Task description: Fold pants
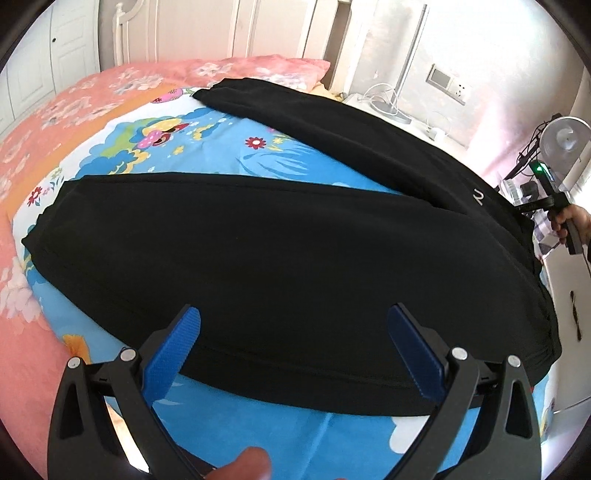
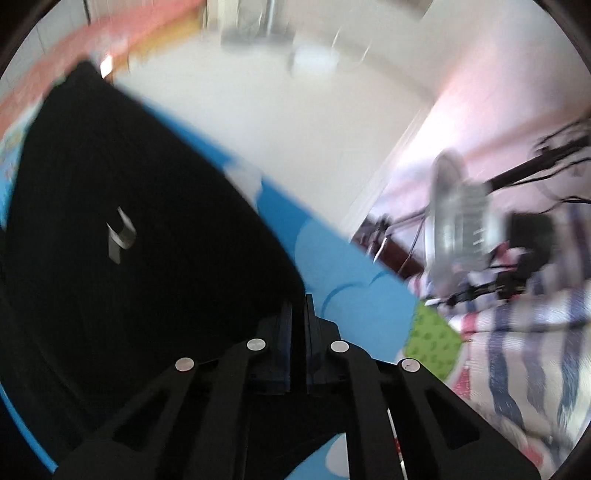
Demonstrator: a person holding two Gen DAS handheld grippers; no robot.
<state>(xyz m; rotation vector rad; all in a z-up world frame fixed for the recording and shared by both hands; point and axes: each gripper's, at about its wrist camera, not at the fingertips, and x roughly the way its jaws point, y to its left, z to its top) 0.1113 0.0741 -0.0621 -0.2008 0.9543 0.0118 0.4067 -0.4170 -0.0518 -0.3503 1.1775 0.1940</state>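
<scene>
- On the bed, a blue cartoon sheet [image 1: 229, 155] covers the middle; a pink floral quilt [image 1: 55, 110] lies along its left and far sides.
- At far left, behind the quilt, stand white wardrobe doors [image 1: 62, 40] and a white bedframe [image 1: 122, 33].
- The pants [image 1: 280, 251] are black and lie flat on the sheet, legs spread in a V: the near leg runs left across the middle, the far leg runs up toward the pillow end.
- Left gripper [image 1: 293, 317]: jaws spread wide, blue pads [image 1: 173, 354] hanging over the near leg's lower hem; no cloth between them. A fingertip [image 1: 243, 463] shows at the bottom edge.
- Nothing lies on top of the pants; a small pale logo [image 1: 479, 198] marks the waist end at right.
- Right gripper [image 2: 299, 299]: jaws pressed together at the waist edge of the pants. Black cloth meets the tips, but blur keeps me from telling whether any is pinched.
- In the left wrist view, a hand [image 1: 569, 218] holding the right gripper's handle sits just past the waistband.
- Beyond the bed at right: bare floor [image 2: 295, 122], a white lamp base [image 1: 395, 114] with cables, a wall socket [image 1: 448, 83].
- At far right, off the bed, a white fan [image 1: 565, 140], dark stands and a striped cloth [image 2: 517, 369], all blurred in the right wrist view.
</scene>
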